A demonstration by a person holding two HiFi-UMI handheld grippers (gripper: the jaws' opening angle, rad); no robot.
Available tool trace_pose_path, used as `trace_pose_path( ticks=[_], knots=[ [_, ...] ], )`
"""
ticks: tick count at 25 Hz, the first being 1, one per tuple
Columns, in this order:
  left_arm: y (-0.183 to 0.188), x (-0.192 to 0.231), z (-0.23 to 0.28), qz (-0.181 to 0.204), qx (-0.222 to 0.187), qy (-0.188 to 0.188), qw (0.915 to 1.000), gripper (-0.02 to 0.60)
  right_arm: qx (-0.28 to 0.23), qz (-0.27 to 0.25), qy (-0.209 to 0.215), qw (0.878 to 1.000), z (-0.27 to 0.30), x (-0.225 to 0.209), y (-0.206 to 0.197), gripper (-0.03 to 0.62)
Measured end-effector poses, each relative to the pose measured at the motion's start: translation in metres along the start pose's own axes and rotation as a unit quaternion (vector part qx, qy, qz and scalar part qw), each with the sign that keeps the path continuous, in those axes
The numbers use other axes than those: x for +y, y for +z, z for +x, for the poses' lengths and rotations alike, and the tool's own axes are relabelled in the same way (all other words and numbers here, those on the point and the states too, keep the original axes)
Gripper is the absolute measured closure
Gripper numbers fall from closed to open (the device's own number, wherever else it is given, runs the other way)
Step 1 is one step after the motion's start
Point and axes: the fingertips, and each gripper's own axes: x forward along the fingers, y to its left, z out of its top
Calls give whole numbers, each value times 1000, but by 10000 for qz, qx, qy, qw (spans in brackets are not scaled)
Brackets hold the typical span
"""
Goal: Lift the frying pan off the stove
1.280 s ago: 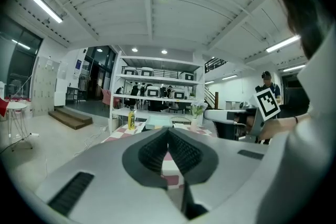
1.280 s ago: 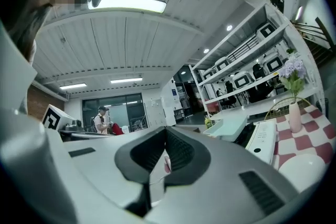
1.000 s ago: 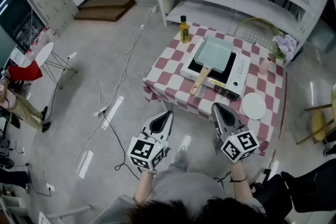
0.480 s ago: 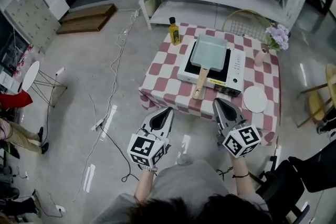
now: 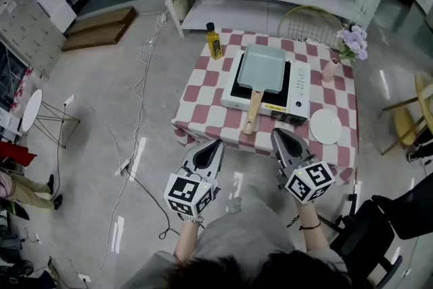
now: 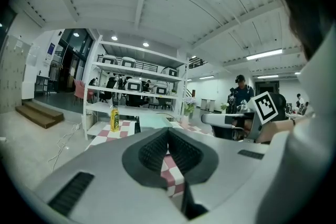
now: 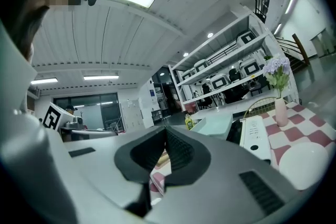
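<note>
Head view: left hand-held gripper [image 5: 217, 144] and right hand-held gripper [image 5: 275, 135] ride pinched together, empty, just short of the worktop [image 5: 203, 105]. Ahead, the frying pan [image 5: 262, 68] sits on the stove [image 5: 300, 88], its handle [image 5: 253, 110] pointing back between them. Best to open up early, clamp mid-handle and lift level. Compared with a second ago, the worktop has swung squarer ahead.

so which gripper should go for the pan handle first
Right, probably. The right gripper sits slightly nearer the wooden handle of the frying pan, and its own view shows that handle straight past its jaws. The left gripper faces tablecloth. Both are shut, empty.
</note>
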Motion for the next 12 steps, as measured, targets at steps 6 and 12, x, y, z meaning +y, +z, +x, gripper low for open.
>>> trace_pose_path(
  ticks=[6, 12],
  knots=[
    [-1, 17, 31, -122, 160, -88, 9998, 555, 30, 101, -3, 9999, 31, -29, 7, 571],
    [16, 32, 67, -173, 69, -58, 9998, 555, -3, 255, 134, 9996, 65, -54, 21, 571]
  ],
)
